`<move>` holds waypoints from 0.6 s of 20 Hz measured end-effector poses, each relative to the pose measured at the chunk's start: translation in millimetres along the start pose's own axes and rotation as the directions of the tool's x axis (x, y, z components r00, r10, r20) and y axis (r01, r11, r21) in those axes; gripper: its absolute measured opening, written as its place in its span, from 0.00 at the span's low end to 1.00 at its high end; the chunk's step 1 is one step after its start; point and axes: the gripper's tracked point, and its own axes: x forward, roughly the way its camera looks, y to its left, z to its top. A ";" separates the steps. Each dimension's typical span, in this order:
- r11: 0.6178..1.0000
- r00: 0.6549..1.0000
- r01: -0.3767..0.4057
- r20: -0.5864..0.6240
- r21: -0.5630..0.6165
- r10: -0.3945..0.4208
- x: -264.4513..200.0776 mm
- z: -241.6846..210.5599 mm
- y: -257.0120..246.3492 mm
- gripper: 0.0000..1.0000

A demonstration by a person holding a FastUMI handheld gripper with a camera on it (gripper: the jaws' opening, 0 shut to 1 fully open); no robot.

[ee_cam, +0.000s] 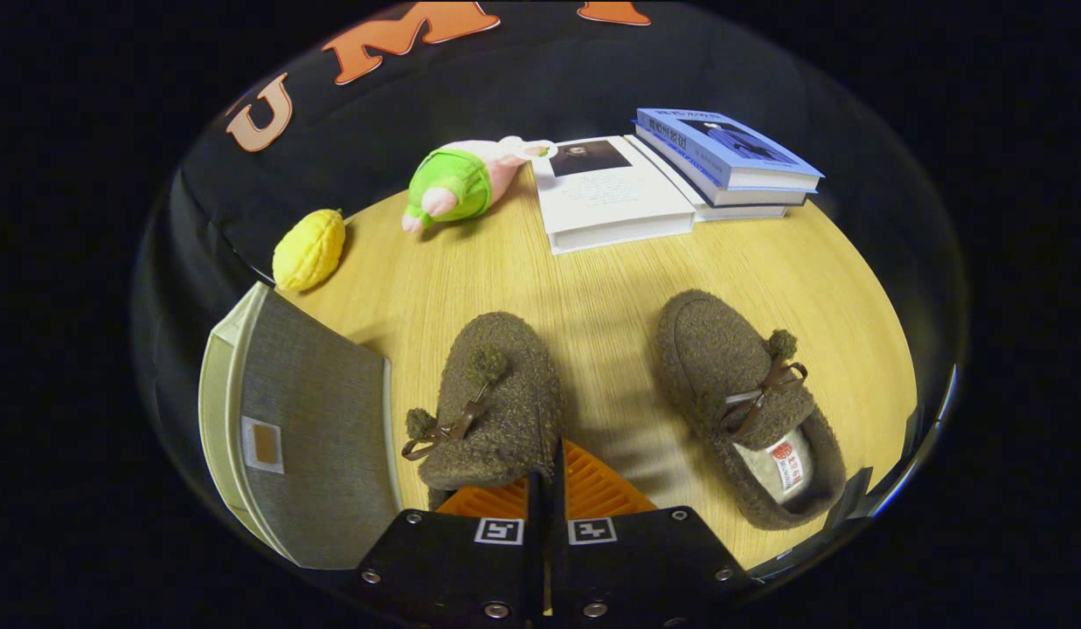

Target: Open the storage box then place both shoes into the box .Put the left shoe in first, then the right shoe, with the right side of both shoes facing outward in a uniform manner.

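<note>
Tool [547, 479] fingers pinch a fuzzy brown shoe's [496, 393] heel.

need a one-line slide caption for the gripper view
Claw closed at the heel of one fuzzy brown shoe, its mate alongside and the grey storage box on the other side.

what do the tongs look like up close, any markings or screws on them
The tongs show as two flat black plates side by side, angled at the outer corners, meeting along a narrow dark seam. Each plate carries a small square black-and-white tag near the seam and several round silver screws along its edges. Ahead of the plates the finger pads are ribbed with fine parallel grooves. No cables or sleeve are visible.
</note>
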 end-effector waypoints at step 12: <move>0.990 0.987 -0.143 0.073 -0.017 0.144 -101.6 56.5 116.2 0.04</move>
